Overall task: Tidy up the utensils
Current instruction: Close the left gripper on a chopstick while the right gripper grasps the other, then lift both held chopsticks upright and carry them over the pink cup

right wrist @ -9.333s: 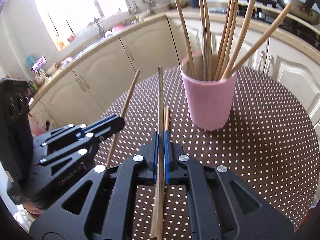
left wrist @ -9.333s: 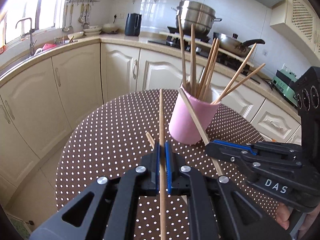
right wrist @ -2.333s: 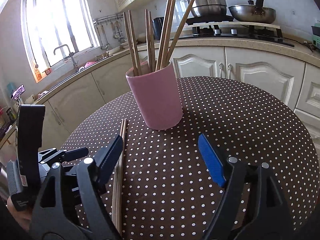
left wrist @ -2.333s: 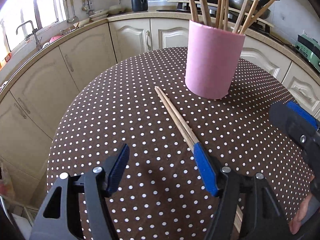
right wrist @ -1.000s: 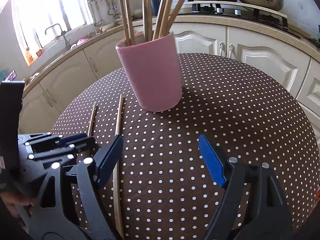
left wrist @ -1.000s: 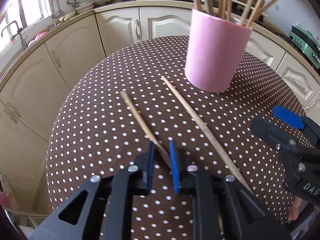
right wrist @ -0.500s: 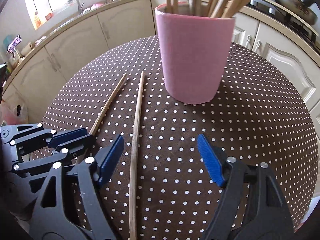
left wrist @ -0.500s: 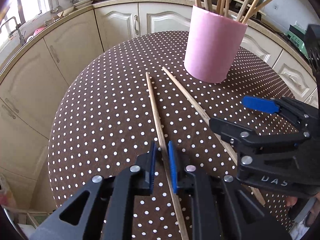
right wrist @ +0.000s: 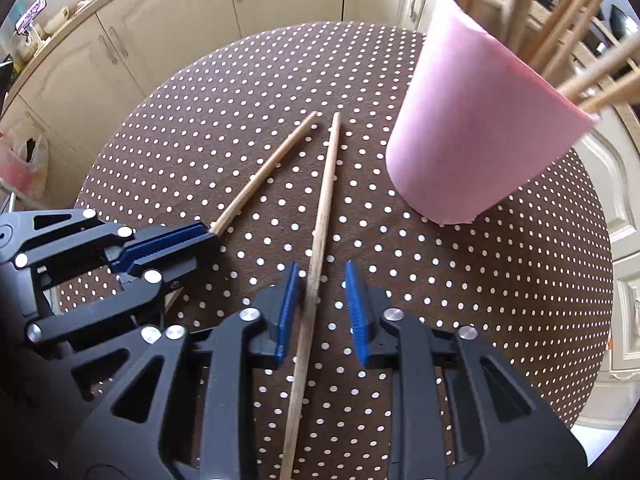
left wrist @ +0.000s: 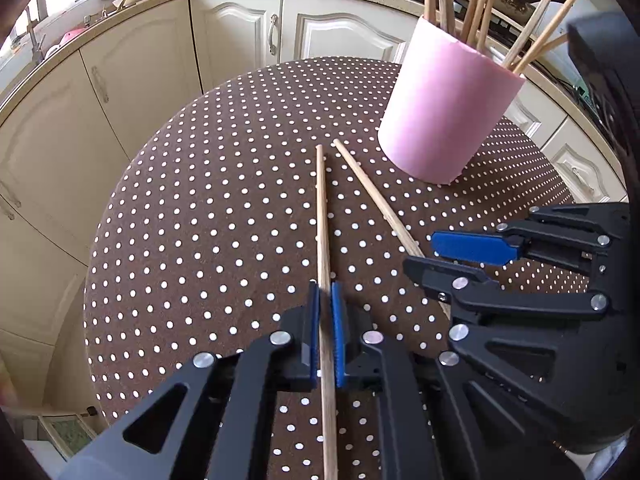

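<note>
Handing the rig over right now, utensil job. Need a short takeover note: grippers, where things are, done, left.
Left gripper: shut on one wooden chopstick lying on the brown polka-dot round table.
Right gripper: jaws have just been closing around the second wooden chopstick, but a gap shows on each side; not gripped yet.
Both chopsticks lie flat, tips near each other, beside the pink cylindrical holder.
Done: the holder stands upright with several chopsticks in it.
Left: finish the right grip, then probably lift both and drop them in the holder.
</note>
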The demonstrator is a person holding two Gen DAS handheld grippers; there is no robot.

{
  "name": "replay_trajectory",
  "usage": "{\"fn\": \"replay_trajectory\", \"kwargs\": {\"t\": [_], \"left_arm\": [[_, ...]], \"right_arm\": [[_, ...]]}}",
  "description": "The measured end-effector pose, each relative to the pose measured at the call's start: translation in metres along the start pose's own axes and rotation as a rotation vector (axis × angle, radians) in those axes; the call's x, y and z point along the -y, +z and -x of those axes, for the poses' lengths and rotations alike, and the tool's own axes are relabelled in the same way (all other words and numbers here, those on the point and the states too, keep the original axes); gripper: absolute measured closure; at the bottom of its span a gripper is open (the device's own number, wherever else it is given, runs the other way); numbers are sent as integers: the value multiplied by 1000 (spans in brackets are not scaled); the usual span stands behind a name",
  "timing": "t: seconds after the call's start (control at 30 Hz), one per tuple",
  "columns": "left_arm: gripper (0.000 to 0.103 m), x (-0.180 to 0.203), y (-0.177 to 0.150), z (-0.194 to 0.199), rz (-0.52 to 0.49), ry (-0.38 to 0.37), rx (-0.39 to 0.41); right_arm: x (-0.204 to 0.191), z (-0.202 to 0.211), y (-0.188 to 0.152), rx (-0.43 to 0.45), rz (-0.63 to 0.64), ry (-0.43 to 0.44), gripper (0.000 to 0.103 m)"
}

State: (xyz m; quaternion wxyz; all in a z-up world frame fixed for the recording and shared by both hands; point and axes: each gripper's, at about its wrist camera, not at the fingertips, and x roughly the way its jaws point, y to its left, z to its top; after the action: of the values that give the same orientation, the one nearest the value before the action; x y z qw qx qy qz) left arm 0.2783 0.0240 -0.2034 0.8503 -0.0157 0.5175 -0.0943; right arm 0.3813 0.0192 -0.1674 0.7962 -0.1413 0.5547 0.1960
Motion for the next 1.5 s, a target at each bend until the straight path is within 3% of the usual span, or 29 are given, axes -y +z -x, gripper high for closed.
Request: {"fn": "replay_trajectory", "kwargs": {"t": [0.23, 0.43, 0.67, 0.9, 1.27, 1.5], "left_arm": [[96, 0, 5, -3, 9, -3, -6], [97, 1, 3, -4, 15, 0, 7], [97, 1, 1, -4, 29, 3, 31], [97, -5, -3, 0, 60, -25, 61], [97, -9, -9, 40, 59, -90, 238], [97, -2, -11, 65, 41, -119, 362]], "right_arm": [[-9, -5, 25, -44, 10, 12, 94], [5, -6, 33, -27, -22, 54, 96], [15, -5, 21, 15, -46, 76, 96], [30, 3, -15, 70, -65, 120, 96], [40, 44, -40, 252, -100, 178, 96], [68, 82, -69, 388, -127, 217, 96]]}}
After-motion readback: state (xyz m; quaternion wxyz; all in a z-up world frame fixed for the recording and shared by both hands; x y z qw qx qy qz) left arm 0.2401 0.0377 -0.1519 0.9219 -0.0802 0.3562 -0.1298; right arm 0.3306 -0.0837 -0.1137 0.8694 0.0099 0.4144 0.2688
